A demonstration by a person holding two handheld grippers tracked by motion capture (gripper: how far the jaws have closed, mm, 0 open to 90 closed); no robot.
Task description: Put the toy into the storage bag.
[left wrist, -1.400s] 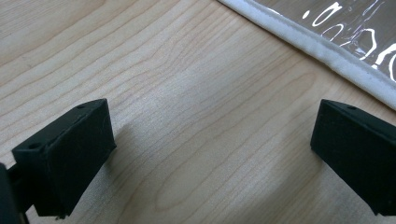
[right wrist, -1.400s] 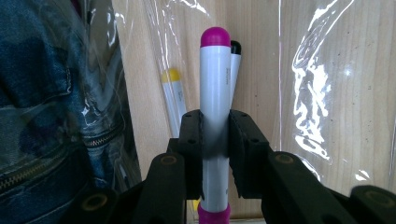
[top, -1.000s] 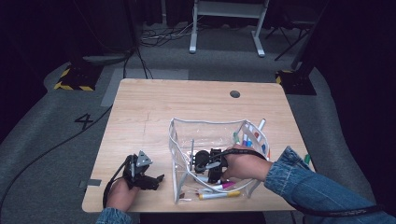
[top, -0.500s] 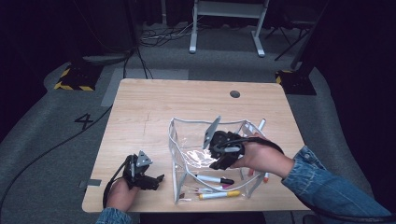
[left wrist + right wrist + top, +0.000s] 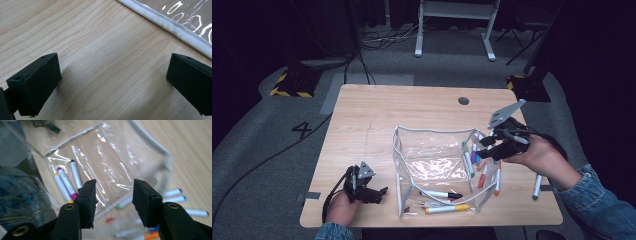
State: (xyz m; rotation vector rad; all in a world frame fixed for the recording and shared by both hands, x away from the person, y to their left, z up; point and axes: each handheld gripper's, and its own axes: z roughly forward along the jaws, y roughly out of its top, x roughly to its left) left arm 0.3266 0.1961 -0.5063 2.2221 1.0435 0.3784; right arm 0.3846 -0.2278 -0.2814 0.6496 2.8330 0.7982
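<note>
- Left gripper [image 5: 379,192] rests low on the desk [image 5: 372,120] at the near left corner, its jaws spread wide over bare wood with nothing between them, just beside the clear pouch's white edge.
- The clear pouch [image 5: 434,162] stands open mid-desk; 3 markers [image 5: 444,200] lie inside at its near end.
- Right gripper [image 5: 486,148] hangs above the pouch's right side, its jaws part-spread, having just been opening, and empty.
- More markers [image 5: 484,172] lie along the right wall; a green-tipped marker [image 5: 536,186] lies apart on the desk.
</note>
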